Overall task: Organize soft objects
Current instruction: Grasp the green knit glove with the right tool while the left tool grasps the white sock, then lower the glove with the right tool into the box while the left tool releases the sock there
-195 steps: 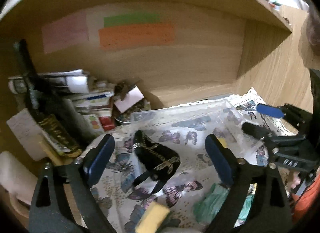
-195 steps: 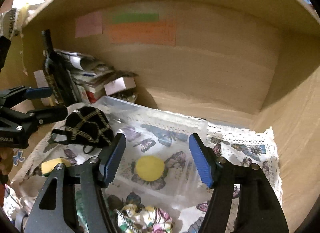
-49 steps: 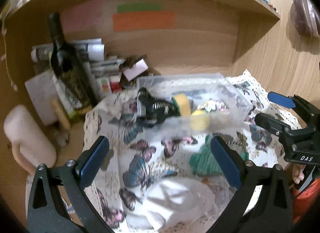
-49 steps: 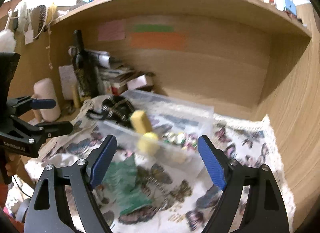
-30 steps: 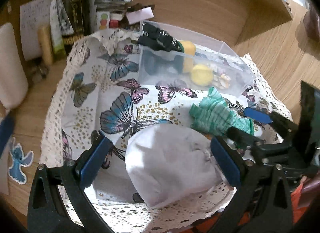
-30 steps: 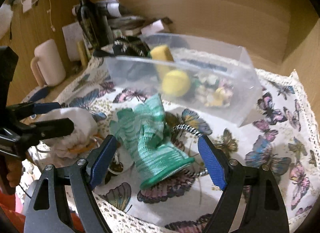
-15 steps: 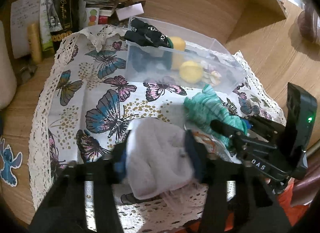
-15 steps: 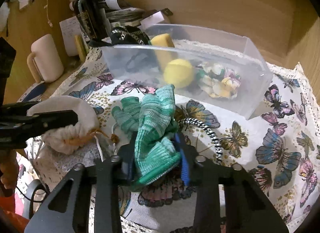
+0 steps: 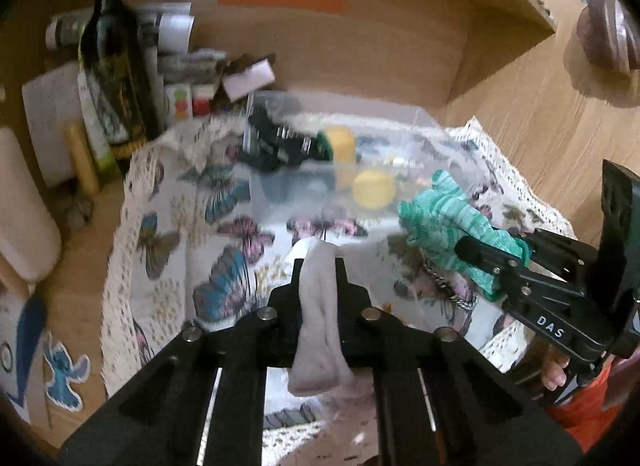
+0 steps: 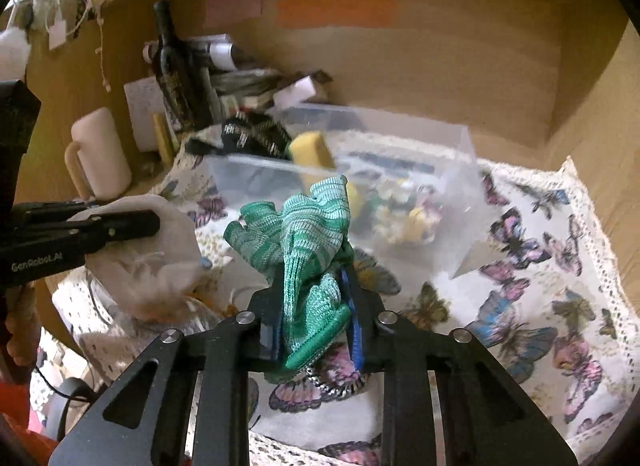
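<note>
My left gripper point(image 9: 318, 266) is shut on a white cloth pouch point(image 9: 318, 326) and holds it above the butterfly cloth point(image 9: 192, 225); the pouch also shows in the right wrist view point(image 10: 152, 250). My right gripper point(image 10: 314, 278) is shut on a green striped knit glove point(image 10: 304, 234), lifted off the cloth; it shows in the left wrist view too point(image 9: 444, 221). A clear plastic bin point(image 10: 440, 169) behind holds a black strappy item point(image 10: 252, 137), a yellow sponge point(image 10: 310, 153), a yellow ball point(image 9: 372, 183) and a floral piece point(image 10: 408, 213).
A dark wine bottle point(image 10: 174, 69), stacked papers and boxes point(image 9: 176, 61) and a cream mug point(image 10: 100, 157) stand at the back left. A black-and-white cord point(image 10: 332, 386) lies on the cloth under my right gripper. Wooden walls close the back and right.
Both grippers closed on their items half a second ago and have since lifted them off the cloth and tilted up toward the bin.
</note>
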Action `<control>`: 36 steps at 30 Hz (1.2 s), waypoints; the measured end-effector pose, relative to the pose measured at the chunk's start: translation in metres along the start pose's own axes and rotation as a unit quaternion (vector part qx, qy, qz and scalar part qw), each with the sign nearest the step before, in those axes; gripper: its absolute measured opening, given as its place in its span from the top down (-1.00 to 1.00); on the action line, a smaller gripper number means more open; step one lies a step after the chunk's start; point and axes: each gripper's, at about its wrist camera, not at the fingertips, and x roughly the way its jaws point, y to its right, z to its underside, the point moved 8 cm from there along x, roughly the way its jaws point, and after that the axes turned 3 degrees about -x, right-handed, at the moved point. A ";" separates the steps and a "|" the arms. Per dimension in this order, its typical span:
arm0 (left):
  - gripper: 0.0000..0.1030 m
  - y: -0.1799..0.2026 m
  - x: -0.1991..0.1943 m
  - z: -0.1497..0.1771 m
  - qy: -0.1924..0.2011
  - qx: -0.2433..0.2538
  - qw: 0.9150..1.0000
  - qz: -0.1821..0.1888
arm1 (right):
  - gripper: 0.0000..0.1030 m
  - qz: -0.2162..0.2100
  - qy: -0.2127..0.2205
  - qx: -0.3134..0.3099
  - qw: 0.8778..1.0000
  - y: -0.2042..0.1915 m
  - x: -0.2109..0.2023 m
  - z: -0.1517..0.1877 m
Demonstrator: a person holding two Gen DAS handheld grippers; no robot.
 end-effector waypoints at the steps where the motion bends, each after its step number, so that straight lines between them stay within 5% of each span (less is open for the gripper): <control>1: 0.81 0.002 -0.002 -0.006 0.008 0.002 1.000 0.000 | 0.58 0.002 0.005 0.001 1.000 0.002 -0.003 -0.003; 17: 0.81 0.023 -0.020 -0.095 0.113 0.023 0.993 -0.008 | 0.58 0.058 0.095 0.023 0.994 0.046 -0.045 -0.058; 29: 0.81 0.030 -0.004 -0.162 0.152 0.008 0.988 -0.027 | 0.57 0.083 0.123 0.029 0.989 0.079 -0.042 -0.093; 36: 0.81 0.024 0.029 -0.174 0.149 0.000 0.987 -0.055 | 0.57 0.081 0.109 0.035 0.990 0.089 -0.019 -0.104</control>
